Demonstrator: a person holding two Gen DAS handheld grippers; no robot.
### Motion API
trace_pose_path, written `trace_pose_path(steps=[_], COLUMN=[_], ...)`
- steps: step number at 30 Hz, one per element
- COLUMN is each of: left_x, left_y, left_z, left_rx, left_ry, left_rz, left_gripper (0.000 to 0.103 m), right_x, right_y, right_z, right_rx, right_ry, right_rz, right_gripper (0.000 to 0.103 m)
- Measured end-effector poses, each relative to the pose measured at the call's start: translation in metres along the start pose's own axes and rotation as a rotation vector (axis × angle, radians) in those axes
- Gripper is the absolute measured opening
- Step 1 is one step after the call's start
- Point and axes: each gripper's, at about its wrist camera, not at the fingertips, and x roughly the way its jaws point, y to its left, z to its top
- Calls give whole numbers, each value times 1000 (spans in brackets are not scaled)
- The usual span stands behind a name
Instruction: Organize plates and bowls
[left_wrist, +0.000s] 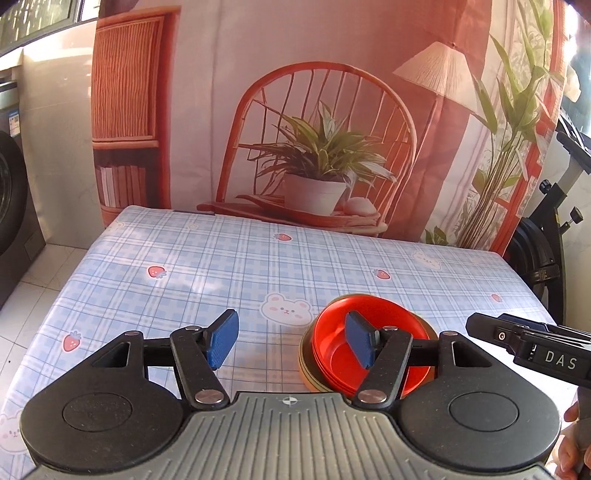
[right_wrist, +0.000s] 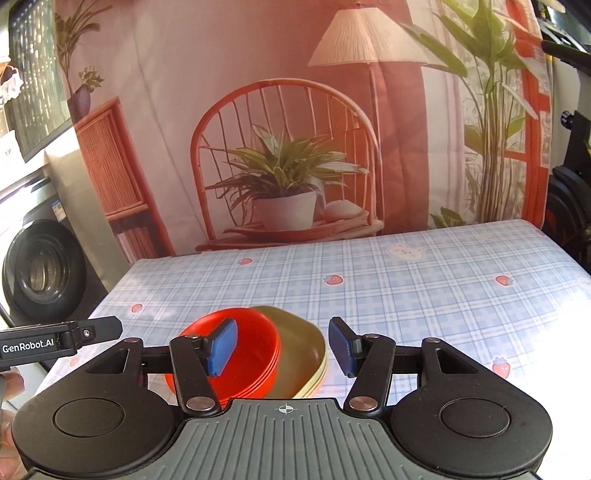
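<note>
Red bowls (left_wrist: 369, 354) nested in olive plates (right_wrist: 306, 354), stacked near the surface's (left_wrist: 221, 266) front edge. Both grippers, left (left_wrist: 291, 341) and right (right_wrist: 282, 345), empty, jaws apart. Best approach, probably: square the stack, pinching only rims.

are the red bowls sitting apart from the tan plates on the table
No, the red bowls are nested together and rest on the stack of tan plates, as the right wrist view shows.
</note>
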Motion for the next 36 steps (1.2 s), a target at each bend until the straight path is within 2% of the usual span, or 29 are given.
trace_pose_path(steps=[2, 3, 7, 9, 11, 14, 19, 23, 28, 36], left_x=[-16, -25, -60, -79, -101, -132, -174, -207, -243, -265], left_y=[-3, -4, -9, -11, -16, -25, -34, -32, -37, -38], left_z=[2, 3, 4, 5, 5, 6, 11, 16, 14, 6], left_rx=[0, -1, -2, -5, 8, 35, 72, 56, 86, 80], left_ry=[-31, -46, -113, -146, -189, -244, -273, -298, -345, -357], left_rz=[24, 38, 63, 79, 90, 100, 145, 142, 179, 168], left_gripper=[71, 73, 75, 78, 82, 85, 86, 86, 86, 86], right_x=[-14, -22, -51, -67, -81, -108, -147, -185, -226, -240], right_y=[-1, -2, -2, 1, 3, 8, 19, 28, 42, 56], right_z=[4, 5, 7, 7, 6, 5, 13, 18, 18, 13], right_rx=[7, 13, 22, 30, 28, 12, -16, -38, -85, -147], right_ry=[-30, -46, -86, -98, -115, -164, -218, -271, -323, -322], right_rz=[-11, -15, -35, -72, -73, -60, -49, -12, 9, 9], right_gripper=[70, 72, 92, 96, 103, 102, 103, 103, 103, 103])
